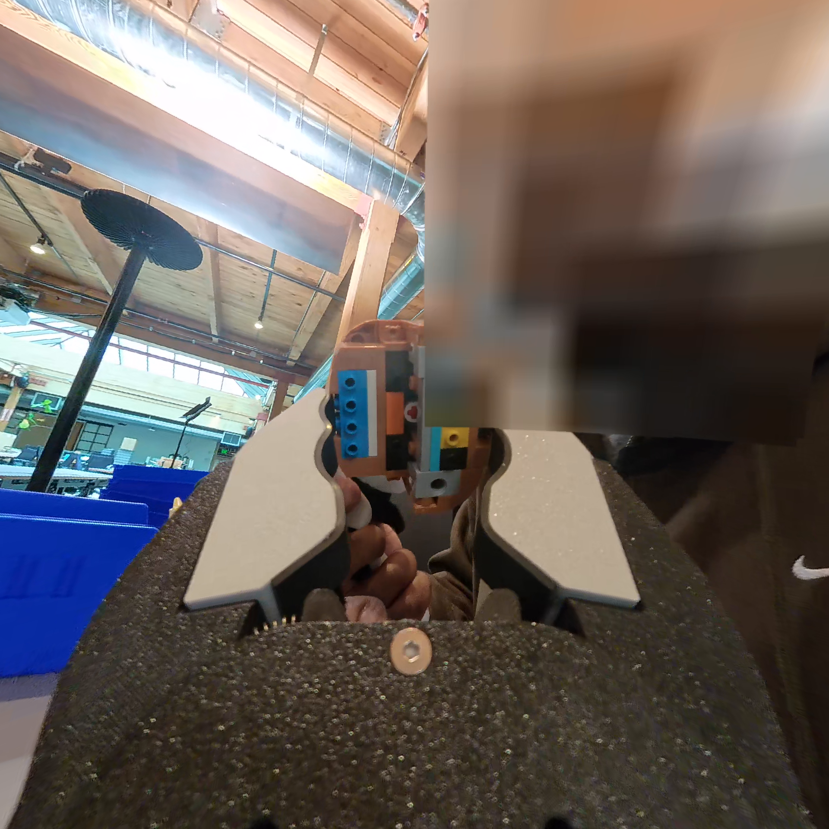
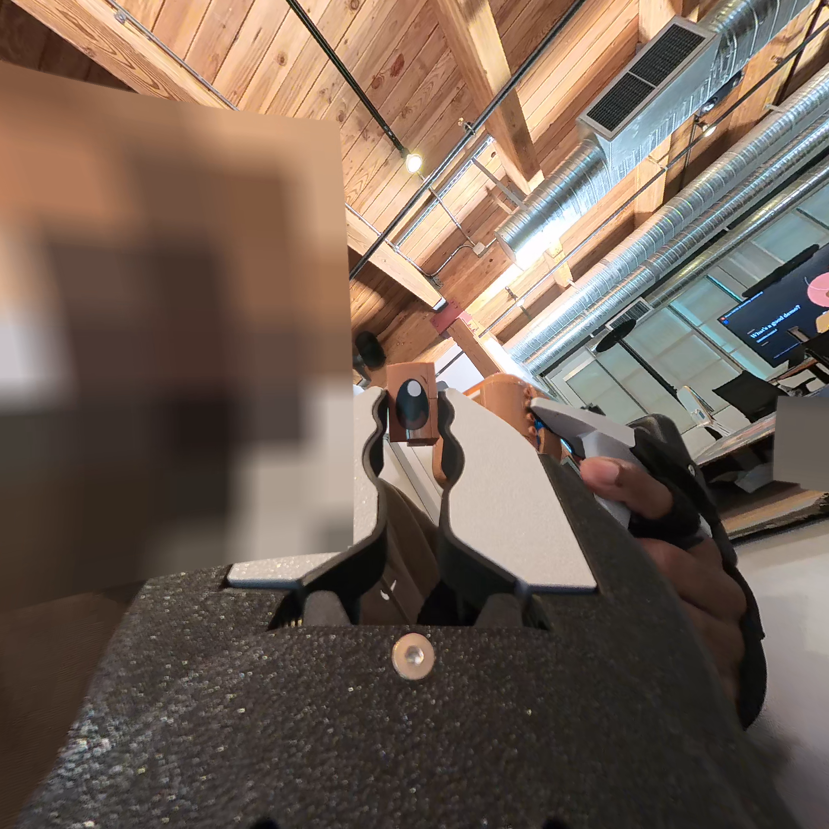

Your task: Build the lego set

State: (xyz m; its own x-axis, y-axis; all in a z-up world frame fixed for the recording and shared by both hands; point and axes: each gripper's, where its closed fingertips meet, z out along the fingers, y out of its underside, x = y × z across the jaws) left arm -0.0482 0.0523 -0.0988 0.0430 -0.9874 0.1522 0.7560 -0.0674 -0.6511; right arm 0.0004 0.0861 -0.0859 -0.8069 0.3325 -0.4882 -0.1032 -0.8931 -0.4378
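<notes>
Right gripper [image 2: 412, 415] was clenched on a small brown eye brick [image 2: 410, 410], pinched at the very tips of its fingers [image 2: 493, 484], printed dark eye facing the camera. Left gripper [image 1: 410, 442] was clamped around the half-built brown lego model [image 1: 403, 426], its fingers [image 1: 278, 502] pressing both sides; blue studded strip, orange, black, yellow and grey pieces showed on the open face. Both were lifted up toward the ceiling, well off any desk.

In the right wrist view the model [image 2: 507, 403] sat just beside and behind the eye brick, with the left gripper's grey fingertip [image 2: 578, 424] and the person's gloved hand [image 2: 650, 516] gripping beyond it. They looked near, not yet joined.

Step in hand was probably seating the eye brick on the model. To do it well: turn the model so the target studs face the brick, square the brick up, push straight on, keep the left grip firm so the model can't twist. Tip grip on the brick was shallow, so a skewed push might pop it out.

Far back: wooden beams [image 2: 484, 67], silver ducts [image 2: 673, 251].
</notes>
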